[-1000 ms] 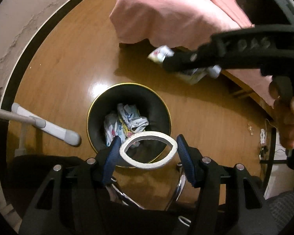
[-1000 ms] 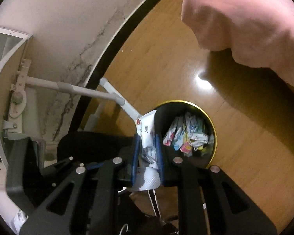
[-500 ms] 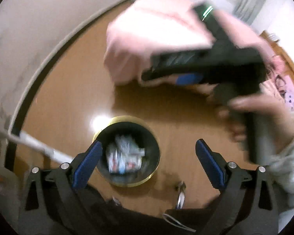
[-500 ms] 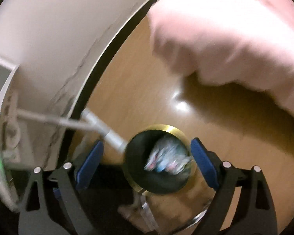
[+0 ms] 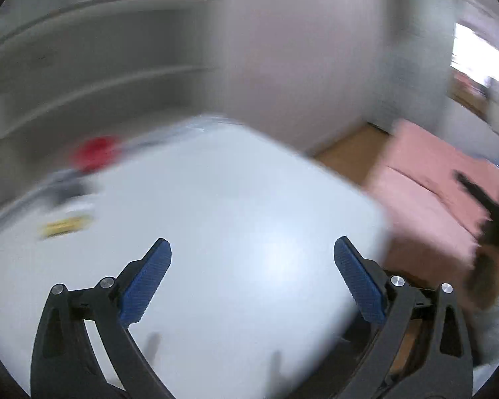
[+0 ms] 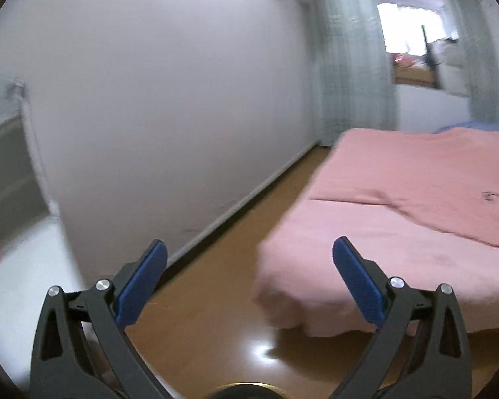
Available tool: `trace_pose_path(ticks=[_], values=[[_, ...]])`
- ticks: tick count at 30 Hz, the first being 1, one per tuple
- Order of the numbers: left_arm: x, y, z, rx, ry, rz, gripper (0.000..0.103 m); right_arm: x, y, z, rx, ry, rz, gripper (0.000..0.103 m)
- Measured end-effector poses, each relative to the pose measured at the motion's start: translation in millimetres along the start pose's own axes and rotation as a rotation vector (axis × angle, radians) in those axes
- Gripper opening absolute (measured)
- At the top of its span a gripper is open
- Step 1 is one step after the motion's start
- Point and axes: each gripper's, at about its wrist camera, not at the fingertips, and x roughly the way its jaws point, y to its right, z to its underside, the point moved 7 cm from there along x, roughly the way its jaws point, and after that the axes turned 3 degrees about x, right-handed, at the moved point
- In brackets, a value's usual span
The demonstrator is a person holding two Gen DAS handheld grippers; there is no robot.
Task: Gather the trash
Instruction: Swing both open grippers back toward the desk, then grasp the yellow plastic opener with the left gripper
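Note:
My left gripper (image 5: 252, 279) is open and empty, held above a white table (image 5: 216, 206). Blurred items lie at the table's far left: a red object (image 5: 96, 153), a yellow wrapper (image 5: 66, 227) and a dark thing (image 5: 66, 193). My right gripper (image 6: 249, 279) is open and empty, raised over the wooden floor (image 6: 223, 299). It also shows blurred at the right edge of the left wrist view (image 5: 492, 219). The gold rim of the black trash bin (image 6: 246, 386) just shows at the bottom edge of the right wrist view.
A bed with a pink cover (image 6: 399, 212) fills the right side. A white wall (image 6: 166, 99) with a dark baseboard runs along the left. Curtains (image 6: 352, 60) and a window stand at the far end. Grey shelving (image 5: 83, 66) rises behind the table.
Both grippers let go of their trash over the bin and opened. Both then swung up from the bin, the left toward the white table, the right toward the room.

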Motion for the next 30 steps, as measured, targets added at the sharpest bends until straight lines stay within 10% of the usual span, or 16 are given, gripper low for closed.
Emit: trace_pose_path(ticks=[5, 12, 22, 26, 30], values=[[-14.6, -120.7, 15.2, -0.082, -0.052, -0.202, 0.095, 3.0, -107.5, 15.0, -0.086, -0.117, -0.293, 0.096], [25.7, -182.9, 18.5, 0.057, -0.189, -0.059, 0.095, -19.0, -246.1, 90.7, -0.408, -0.334, -0.552, 0.096], [107.3, -193.7, 10.3, 0.252, -0.291, 0.044, 0.091, -23.1, -330.5, 95.9, -0.520, -0.373, -0.612, 0.096], [109.1, -189.8, 6.0, 0.247, -0.284, 0.115, 0.065, -12.9, -364.7, 103.0, -0.545, -0.402, -0.649, 0.096], [91.2, -197.0, 14.2, 0.199, -0.272, 0.088, 0.015, -7.7, -407.4, 120.8, -0.582, -0.444, -0.709, 0.096]])
